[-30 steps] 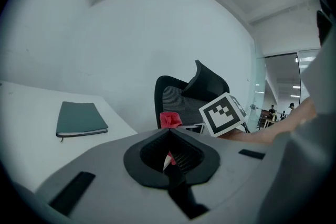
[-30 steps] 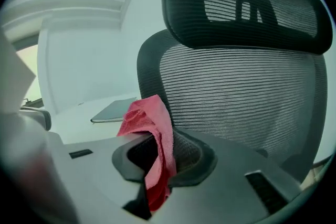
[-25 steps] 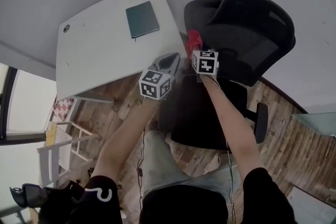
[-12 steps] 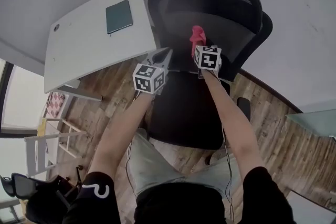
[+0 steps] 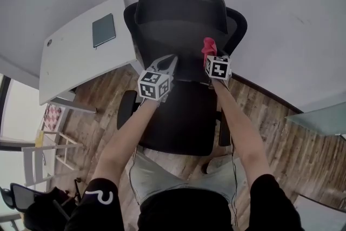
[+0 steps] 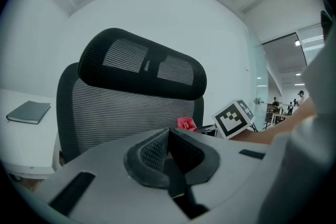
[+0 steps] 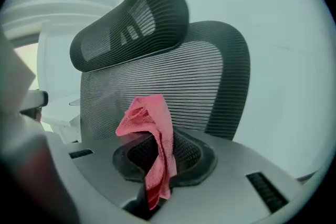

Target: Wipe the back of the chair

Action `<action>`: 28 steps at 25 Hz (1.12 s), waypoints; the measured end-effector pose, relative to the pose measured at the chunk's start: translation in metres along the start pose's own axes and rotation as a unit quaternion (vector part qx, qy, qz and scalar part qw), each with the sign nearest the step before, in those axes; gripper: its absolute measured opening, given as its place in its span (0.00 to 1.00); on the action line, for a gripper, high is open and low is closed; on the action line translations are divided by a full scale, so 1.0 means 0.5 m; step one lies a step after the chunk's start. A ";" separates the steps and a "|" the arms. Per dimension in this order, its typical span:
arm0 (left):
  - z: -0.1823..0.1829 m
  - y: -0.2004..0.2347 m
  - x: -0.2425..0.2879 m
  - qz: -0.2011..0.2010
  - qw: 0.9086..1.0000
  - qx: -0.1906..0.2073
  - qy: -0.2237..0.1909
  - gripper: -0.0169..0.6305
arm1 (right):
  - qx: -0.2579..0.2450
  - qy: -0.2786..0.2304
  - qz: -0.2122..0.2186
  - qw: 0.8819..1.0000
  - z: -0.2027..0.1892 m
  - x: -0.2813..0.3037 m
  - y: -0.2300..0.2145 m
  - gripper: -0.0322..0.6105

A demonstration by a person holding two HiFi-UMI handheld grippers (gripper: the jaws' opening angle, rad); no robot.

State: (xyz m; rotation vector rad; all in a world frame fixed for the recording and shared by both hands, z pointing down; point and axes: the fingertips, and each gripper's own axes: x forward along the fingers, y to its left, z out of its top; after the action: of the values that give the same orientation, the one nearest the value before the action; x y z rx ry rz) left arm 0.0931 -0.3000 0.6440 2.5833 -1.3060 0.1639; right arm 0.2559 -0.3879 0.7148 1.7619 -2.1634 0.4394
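The right gripper (image 7: 155, 145) has its jaws clenched on a red cloth (image 7: 151, 124), held up before the mesh back of the chair (image 5: 181, 13), toward its right side; whether it touches the mesh I cannot tell. The left gripper (image 6: 168, 139) has its jaws pressed together on nothing. A book (image 5: 103, 30) lies on the table (image 5: 70, 62), near the edge by the chair.
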 end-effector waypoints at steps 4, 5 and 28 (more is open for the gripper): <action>0.004 -0.045 0.038 -0.005 1.000 -0.001 -0.002 0.07 | -0.008 0.003 -0.009 1.000 -0.005 -0.024 -0.068 0.16; 0.004 -0.054 0.047 -0.006 1.000 -0.001 -0.003 0.07 | -0.016 0.004 -0.012 1.000 -0.005 -0.029 -0.081 0.17; -0.071 0.090 -0.028 0.012 1.000 -0.005 0.010 0.07 | 0.028 -0.045 0.068 0.996 -0.022 -0.062 0.120 0.16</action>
State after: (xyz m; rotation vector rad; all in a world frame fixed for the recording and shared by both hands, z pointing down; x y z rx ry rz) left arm 0.0491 -0.3054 0.6829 2.5520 -1.3293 0.1865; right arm 0.2035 -0.3444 0.7093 1.7009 -2.3655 0.4659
